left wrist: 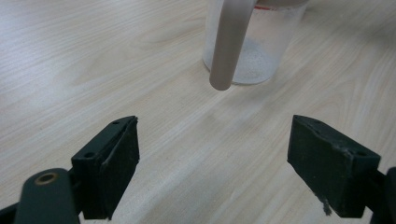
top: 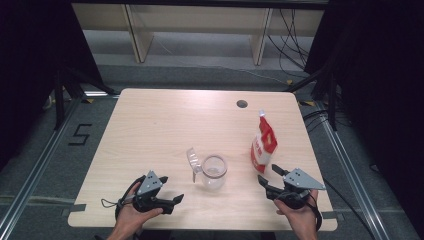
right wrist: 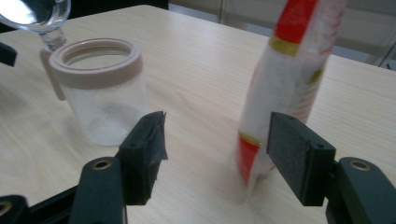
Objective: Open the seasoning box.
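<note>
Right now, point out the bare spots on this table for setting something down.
Free: the far half of the table, behind the jar and the bag, up to the round hole; also the left side beyond the left gripper. Crowded: the near strip, from jar to bag to right gripper.

A lab recording bay: a lone wooden bench point(top: 165, 125) ringed by black curtains point(top: 30, 60), metal floor rails point(top: 35, 165) with a taped mark (shaped like "5") point(top: 80, 134), loose cables point(top: 292, 37) at the far right.
</note>
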Motion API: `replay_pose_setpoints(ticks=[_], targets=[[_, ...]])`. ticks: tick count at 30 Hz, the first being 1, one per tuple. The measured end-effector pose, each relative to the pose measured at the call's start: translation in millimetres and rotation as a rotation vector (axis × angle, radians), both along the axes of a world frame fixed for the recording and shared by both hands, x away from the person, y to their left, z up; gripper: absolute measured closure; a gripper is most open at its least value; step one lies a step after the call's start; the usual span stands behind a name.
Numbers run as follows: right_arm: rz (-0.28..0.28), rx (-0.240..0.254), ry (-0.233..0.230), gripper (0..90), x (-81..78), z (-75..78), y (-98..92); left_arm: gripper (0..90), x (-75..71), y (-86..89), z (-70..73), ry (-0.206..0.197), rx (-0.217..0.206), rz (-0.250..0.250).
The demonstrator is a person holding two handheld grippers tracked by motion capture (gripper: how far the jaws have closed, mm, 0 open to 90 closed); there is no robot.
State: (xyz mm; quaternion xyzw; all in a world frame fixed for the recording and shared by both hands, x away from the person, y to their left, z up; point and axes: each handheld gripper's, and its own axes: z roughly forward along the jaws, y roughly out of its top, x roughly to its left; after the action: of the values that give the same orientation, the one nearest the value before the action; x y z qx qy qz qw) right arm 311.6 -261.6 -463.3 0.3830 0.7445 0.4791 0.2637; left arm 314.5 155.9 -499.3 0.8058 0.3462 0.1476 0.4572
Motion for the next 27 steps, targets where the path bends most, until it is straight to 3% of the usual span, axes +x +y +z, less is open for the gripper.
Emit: replay_pose_setpoints(ticks=[4, 5, 6, 8, 9, 10, 13, 17, 20, 22, 23, 24, 25, 26, 27], targets=[[-0.024, 0.007, -0.002, 33.3, 8.1, -3.1, -4.5, 16.4, -0.5, -2.0, -0.5, 0.004, -0.017, 0.005], [-0.018, -0.015, -0.019, 32.4, 10.8, -3.6, -6.3, 16.4, -0.3, -2.6, -1.1, -0.002, -0.022, 0.007], [-0.027, 0.011, 0.012, 32.4, 11.9, -4.6, -5.6, 16.4, 0.5, -2.9, -1.4, 0.004, -0.028, 0.002], [-0.046, 0.005, -0.005, 31.2, 16.9, -5.5, -5.9, 16.4, 1.1, -2.5, -0.7, 0.001, -0.013, -0.001], [-0.063, 0.012, 0.019, 30.5, 17.0, -5.1, -4.9, 16.4, 1.2, -2.6, -0.8, 0.001, -0.014, 0.000], [-0.056, 0.000, -0.009, 30.1, 21.1, -5.7, -6.0, 16.4, 1.3, -2.6, -0.9, 0.001, -0.014, 0.000], [-0.089, 0.006, 0.010, 28.2, 27.9, -7.6, -4.3, 16.4, 1.2, -2.5, -0.9, 0.001, -0.014, 0.000], [-0.081, -0.014, -0.019, 27.1, 38.1, -10.0, -4.8, 16.4, 1.4, -2.5, -1.2, 0.003, -0.015, -0.002], [-0.105, -0.002, -0.004, 22.6, 43.7, -12.0, -4.7, 16.4, 0.7, -3.7, -1.7, 0.012, -0.027, 0.007], [-0.109, 0.011, 0.021, 24.8, 45.8, -13.7, -2.0, 16.4, 0.9, -3.6, -1.6, 0.010, -0.026, 0.006], [-0.095, -0.012, -0.007, 24.1, 50.3, -14.9, -3.4, 16.4, 0.9, -3.6, -1.6, 0.011, -0.027, 0.007], [-0.110, 0.006, 0.032, 23.7, 49.3, -14.6, -0.7, 16.4, 0.8, -3.6, -1.7, 0.011, -0.027, 0.007], [-0.093, -0.012, -0.003, 24.0, 53.4, -15.7, -2.2, 16.4, 0.9, -3.6, -1.7, 0.011, -0.027, 0.007], [-0.111, 0.001, 0.007, 23.5, 53.1, -16.3, 0.7, 16.4, 0.9, -3.6, -1.7, 0.011, -0.027, 0.007], [-0.098, -0.018, 0.001, 22.1, 54.9, -16.3, 0.1, 16.4, 1.0, -3.5, -1.6, 0.010, -0.026, 0.006]])
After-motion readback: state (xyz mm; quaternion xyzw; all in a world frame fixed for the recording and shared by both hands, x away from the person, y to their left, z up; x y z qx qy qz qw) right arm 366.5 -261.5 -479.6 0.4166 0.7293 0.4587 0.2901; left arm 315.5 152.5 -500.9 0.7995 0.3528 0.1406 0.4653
